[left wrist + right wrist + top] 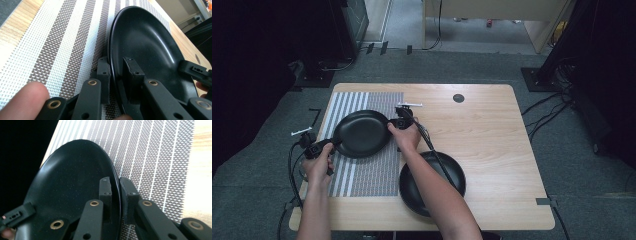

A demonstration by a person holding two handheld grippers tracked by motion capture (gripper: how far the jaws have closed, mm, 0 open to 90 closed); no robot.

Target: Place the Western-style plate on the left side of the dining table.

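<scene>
This looks like a lab or recording studio set up for data capture, not a home. A plain wooden tabletop [482, 130] with a round cable grommet [458, 98] at twelve o'clock stands on grey carpet [267, 150]. Black curtains [247, 65] hang at nine and three o'clock, closing the space in. Loose cables [547, 112] run over the floor at three o'clock, beside a black stand base [537, 77] taped down at two o'clock. Strips of tape [377, 48] mark the carpet at eleven o'clock. The striped placemat [377, 170] and black plates [362, 133] read as staged props on otherwise bare office furniture
</scene>
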